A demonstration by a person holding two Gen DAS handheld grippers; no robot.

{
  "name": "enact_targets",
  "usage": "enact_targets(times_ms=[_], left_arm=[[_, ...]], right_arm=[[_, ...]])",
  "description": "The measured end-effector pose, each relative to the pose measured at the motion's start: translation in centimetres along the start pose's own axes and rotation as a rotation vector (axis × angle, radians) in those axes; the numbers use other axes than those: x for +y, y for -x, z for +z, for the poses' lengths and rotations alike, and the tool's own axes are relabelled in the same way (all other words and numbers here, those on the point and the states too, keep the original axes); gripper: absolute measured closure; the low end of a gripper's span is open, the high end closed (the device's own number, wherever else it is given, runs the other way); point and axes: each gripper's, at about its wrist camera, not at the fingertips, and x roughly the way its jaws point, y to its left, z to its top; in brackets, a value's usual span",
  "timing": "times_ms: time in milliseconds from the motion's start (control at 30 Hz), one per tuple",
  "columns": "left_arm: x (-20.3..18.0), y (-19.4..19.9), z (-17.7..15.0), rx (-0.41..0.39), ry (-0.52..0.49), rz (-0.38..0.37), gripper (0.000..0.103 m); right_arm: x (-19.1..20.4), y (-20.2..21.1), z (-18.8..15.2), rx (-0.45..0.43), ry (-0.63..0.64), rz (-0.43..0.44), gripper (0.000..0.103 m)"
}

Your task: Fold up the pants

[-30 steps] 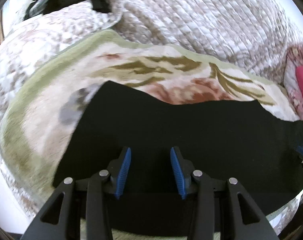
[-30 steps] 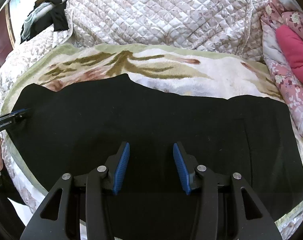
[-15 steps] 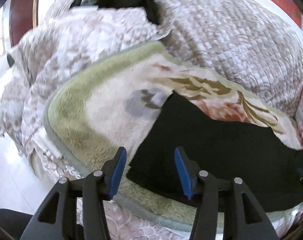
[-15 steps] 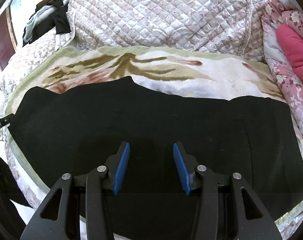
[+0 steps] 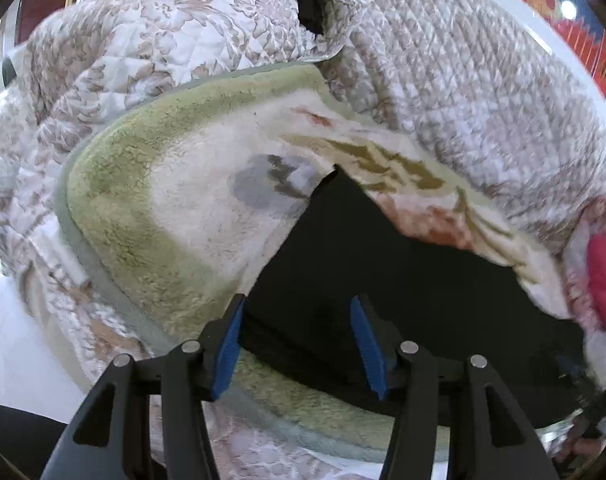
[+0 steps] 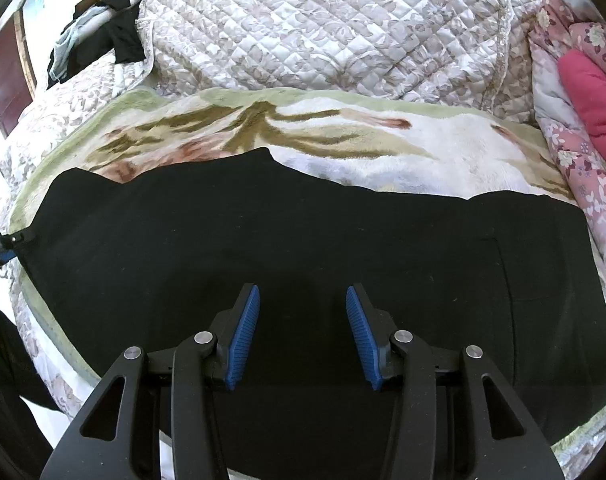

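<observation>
— What is the left gripper (image 5: 297, 344) doing?
— Its blue pads (image 5: 227, 344) are spread apart and hold nothing. The corner of the black pants (image 5: 383, 280) lies between them, but I cannot tell if it touches them.
— And the right gripper (image 6: 303, 334)?
— It is spread too, empty, tipped down over the middle of the pants.
— Where are the pants?
— Flat on the fuzzy blanket (image 5: 175, 208) on the bed, in front of the quilt (image 6: 323, 28).
— What changed?
— A second ago the left gripper was narrower and over the middle of the cloth. Now it is at the end, rolled sideways. The right one stayed put.
</observation>
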Motion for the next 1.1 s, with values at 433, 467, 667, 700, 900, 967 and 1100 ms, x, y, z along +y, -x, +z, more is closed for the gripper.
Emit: enact_targets(times_ms=[433, 467, 667, 700, 900, 967, 1100], left_arm=[[-0.3, -0.9, 0.1, 0.023, 0.043, -0.047, 0.062], [-0.3, -1.2, 0.2, 0.028, 0.051, -0.038, 0.068], [-0.3, -2.0, 1.0, 0.047, 0.073, -0.01, 0.093], [-0.4, -1.8, 1.1, 0.047, 0.076, -0.022, 0.094], [-4.6, 0.4, 2.6, 0.0, -0.01, -0.137, 0.095], [-7.0, 0.7, 3.1, -0.003, -0.058, -0.186, 0.095], [-12.6, 0.3, 3.1, 0.028, -0.179, -0.287, 0.095]], right_arm=[[0.1, 0.0, 0.0, 0.002, 0.002, 0.0, 0.057], [0.1, 0.0, 0.0, 0.002, 0.002, 0.001, 0.057], [0.0, 0.2, 0.1, -0.006, -0.011, 0.004, 0.057], [-0.1, 0.3, 0.1, -0.011, -0.016, 0.006, 0.057], [-0.9, 1.1, 0.3, -0.03, -0.047, 0.007, 0.057], [-1.4, 1.4, 0.3, -0.038, -0.065, 0.009, 0.057], [-2.3, 1.9, 0.3, -0.053, -0.103, 0.014, 0.057]])
